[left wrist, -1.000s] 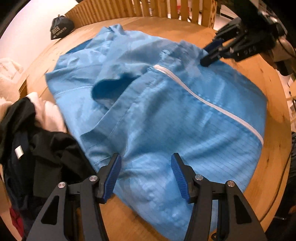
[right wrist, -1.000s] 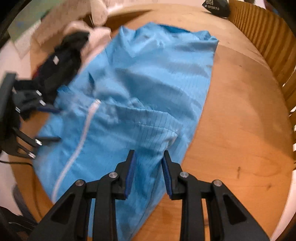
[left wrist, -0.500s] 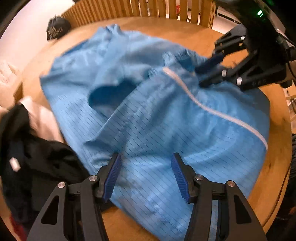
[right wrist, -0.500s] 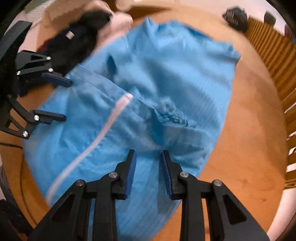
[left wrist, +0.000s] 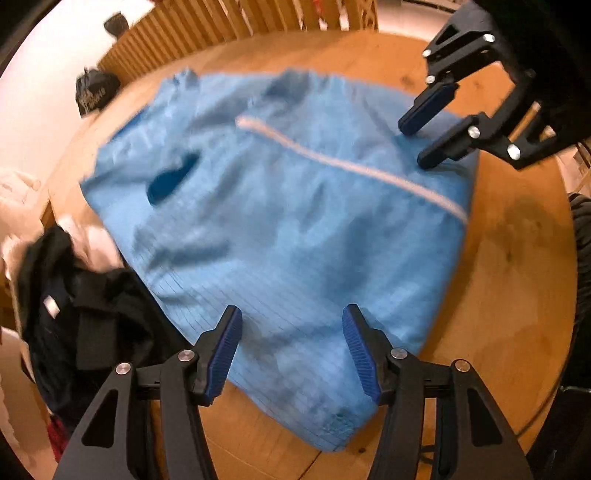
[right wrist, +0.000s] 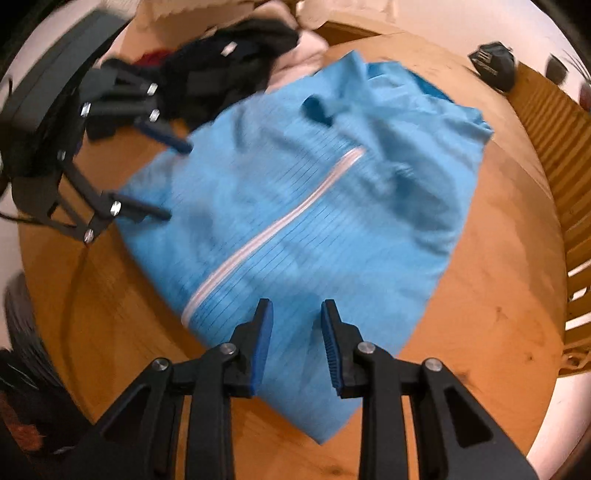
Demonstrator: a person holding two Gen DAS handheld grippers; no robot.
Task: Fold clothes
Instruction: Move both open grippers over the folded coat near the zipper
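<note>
The light-blue ripstop jacket with a white zipper [left wrist: 280, 206] lies spread on the round wooden table [left wrist: 517, 280]. Both the left gripper [left wrist: 291, 345] and the right gripper [right wrist: 295, 341] hover parted, holding nothing. The risk is pinching only the top layer at six o'clock — slippery cloth would slide and bunch.

Looks like a home-style room set up for laundry folding. Round wooden table [left wrist: 517, 266], with a slatted wooden rail [left wrist: 236, 26] curving behind it around 12 o'clock, a heap of dark and white clothes [left wrist: 74, 302] at 8, and a small black bag [left wrist: 95, 94] at 10.
</note>
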